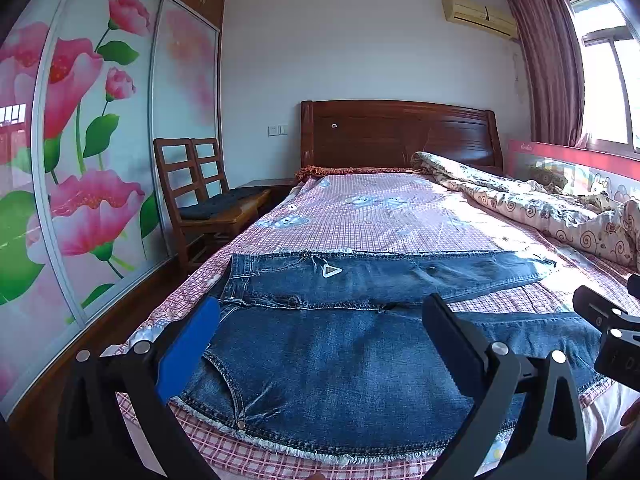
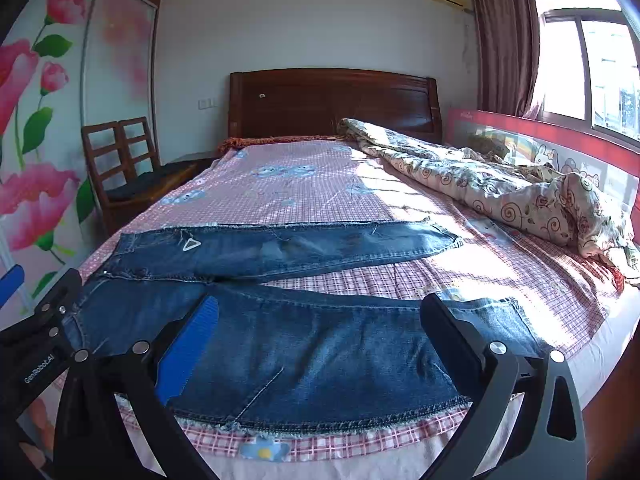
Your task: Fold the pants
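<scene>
Left wrist view gives me the left gripper (image 1: pixel 320 328) spread wide, gripping nothing, hovering over the waist end of the jeans (image 1: pixel 340 360). One of its fingers (image 1: pixel 188 352) carries a blue pad; the other is black. At the right edge of that view I see part of the right gripper (image 1: pixel 612 328).

From the right wrist view, the right gripper (image 2: pixel 316 328) is also spread wide and empty, above the near leg of the jeans (image 2: pixel 304 352). The jeans lie flat on the pink checked bed sheet (image 2: pixel 304 184), near the foot of the bed, waist to the left and legs running right. The far leg lies apart from the near one at the hems, with a strip of sheet between them. A white triangle (image 2: pixel 191 244) shows on the far leg near the waist.

A crumpled floral quilt (image 2: pixel 500 188) is heaped along the right side of the bed, well apart from the jeans. I see a dark wooden headboard (image 2: pixel 332 100) at the far end, a wooden chair (image 2: pixel 120 160) to the left, and a wardrobe (image 1: pixel 88 128) with pink flower doors beside it.
</scene>
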{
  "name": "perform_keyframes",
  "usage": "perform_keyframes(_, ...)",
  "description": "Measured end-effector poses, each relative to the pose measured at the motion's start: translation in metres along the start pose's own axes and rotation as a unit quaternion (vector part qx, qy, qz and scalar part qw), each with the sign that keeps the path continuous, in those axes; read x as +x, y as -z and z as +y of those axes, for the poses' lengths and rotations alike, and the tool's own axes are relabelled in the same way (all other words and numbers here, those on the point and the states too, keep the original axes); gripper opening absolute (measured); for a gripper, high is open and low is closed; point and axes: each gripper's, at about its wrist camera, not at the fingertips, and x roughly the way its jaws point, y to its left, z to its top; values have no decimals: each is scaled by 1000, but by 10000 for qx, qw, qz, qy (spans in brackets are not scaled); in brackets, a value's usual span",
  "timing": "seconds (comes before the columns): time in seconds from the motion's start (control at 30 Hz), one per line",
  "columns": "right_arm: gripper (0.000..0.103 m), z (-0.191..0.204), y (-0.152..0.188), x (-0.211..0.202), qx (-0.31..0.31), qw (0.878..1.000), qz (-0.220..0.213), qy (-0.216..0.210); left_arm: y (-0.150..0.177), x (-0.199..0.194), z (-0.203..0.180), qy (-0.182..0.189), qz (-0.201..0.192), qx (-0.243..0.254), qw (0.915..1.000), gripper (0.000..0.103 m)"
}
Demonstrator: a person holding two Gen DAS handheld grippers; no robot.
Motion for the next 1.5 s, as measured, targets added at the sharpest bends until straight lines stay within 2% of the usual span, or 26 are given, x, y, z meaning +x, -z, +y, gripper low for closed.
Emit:
perform_keyframes(0.23, 100, -2, -1, 4, 15, 9996, 288, -11, -1, 0, -1, 4, 7, 40, 10000, 101)
perform_keyframes(0.6, 100, -2, 0, 2, 28, 9999, 153, -32, -1, 0, 1, 6, 2, 18, 10000, 101)
perform_keyframes(0.97, 100, -2, 2, 2, 16, 9999, 107, -37, 3, 4, 0, -44, 196, 193, 9996, 101)
perform_keyframes(1.23, 100, -1, 7, 11, -38, 9996, 264, -65, 5, 17, 4, -49, 548, 355, 9979, 101)
perform_keyframes(1.33, 100, -1, 12, 17, -7, 9990, 405, -187, 1, 33, 13, 223, 865, 360, 9953, 101)
perform_keyframes(1.5, 100, 5, 17, 31, 6, 9972, 654, -368, -20, 75, 46, 680, 1315, 35, 9890, 101)
